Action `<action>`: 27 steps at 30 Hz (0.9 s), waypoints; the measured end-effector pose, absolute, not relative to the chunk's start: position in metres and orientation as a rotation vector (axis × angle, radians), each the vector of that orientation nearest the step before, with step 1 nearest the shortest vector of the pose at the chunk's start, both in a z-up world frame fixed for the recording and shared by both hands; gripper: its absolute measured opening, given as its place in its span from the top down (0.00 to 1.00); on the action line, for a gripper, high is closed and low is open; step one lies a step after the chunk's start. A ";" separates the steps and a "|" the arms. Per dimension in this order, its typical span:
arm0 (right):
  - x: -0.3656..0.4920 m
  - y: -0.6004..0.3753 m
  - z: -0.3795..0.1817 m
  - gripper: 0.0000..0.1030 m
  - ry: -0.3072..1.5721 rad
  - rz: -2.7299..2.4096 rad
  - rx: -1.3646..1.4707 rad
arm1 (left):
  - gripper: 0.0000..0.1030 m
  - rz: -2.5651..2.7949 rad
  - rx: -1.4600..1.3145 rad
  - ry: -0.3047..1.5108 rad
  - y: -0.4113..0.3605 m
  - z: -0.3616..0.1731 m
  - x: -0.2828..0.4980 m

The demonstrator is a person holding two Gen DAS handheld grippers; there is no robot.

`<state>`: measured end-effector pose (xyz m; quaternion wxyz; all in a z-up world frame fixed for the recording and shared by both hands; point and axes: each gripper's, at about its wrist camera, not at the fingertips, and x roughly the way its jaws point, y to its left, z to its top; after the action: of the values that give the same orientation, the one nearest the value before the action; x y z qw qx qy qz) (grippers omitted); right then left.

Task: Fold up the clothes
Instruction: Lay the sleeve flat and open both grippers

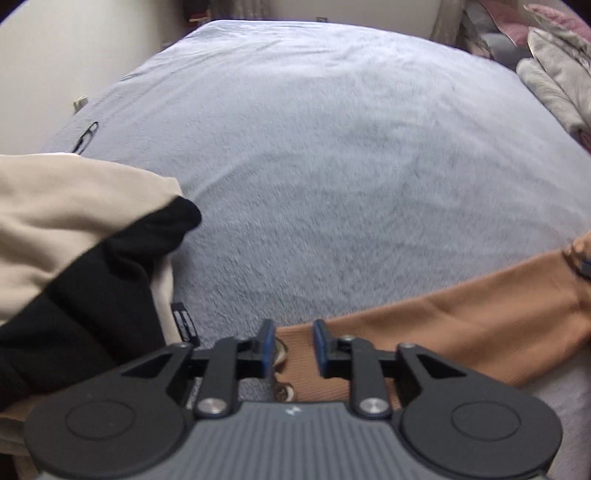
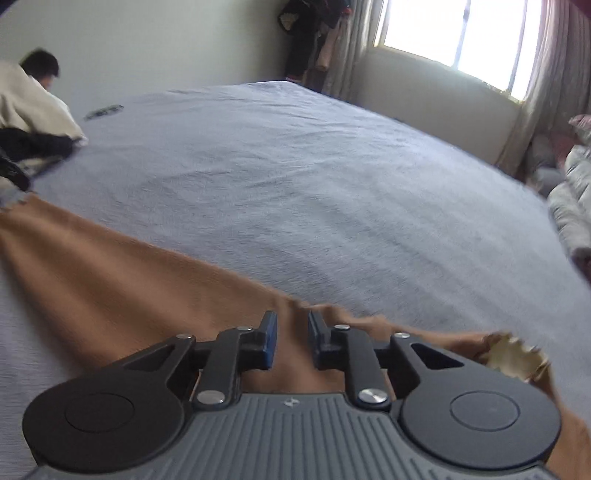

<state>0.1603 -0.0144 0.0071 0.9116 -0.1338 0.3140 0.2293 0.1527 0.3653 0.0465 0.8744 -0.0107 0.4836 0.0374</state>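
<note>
A tan ribbed garment [image 1: 461,321] lies stretched in a band across the near side of the bed, and in the right wrist view the same tan garment [image 2: 110,266] runs off to the left. My left gripper [image 1: 294,326] stands over its left end beside a pale lace trim [image 1: 282,350]. Its jaws are apart, with cloth showing in the gap and the pads not pressing on it. My right gripper [image 2: 292,317] is over the other end, open too, with tan cloth below the gap and lace trim [image 2: 513,354] to its right.
The bed's blue-grey cover [image 1: 332,147] spreads wide beyond the garment. A heap of beige and black clothes [image 1: 74,221] sits on its left side. Pale quilts [image 1: 554,74] are piled at the right. The right wrist view shows a bright window [image 2: 461,29] behind the bed.
</note>
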 end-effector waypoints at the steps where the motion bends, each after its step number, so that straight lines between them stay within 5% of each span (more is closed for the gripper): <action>1: 0.155 -0.012 0.006 0.78 0.673 0.499 -0.249 | 0.62 0.085 -0.035 1.006 0.366 0.050 0.153; 8: 0.147 0.020 0.009 0.74 0.745 0.513 -0.208 | 0.61 0.117 -0.115 0.954 0.332 0.079 0.134; 13: 0.116 -0.010 0.042 0.56 0.706 0.469 -0.129 | 0.27 0.098 -0.099 0.840 0.290 0.112 0.099; 27: 0.052 -0.261 0.029 0.52 0.806 0.118 -0.068 | 0.22 -0.201 -0.101 0.746 0.074 0.091 0.031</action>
<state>0.0515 -0.2609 0.0295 0.9177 -0.0331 0.3917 0.0573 0.0306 0.0741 0.0905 0.9251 -0.0490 0.3637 -0.0978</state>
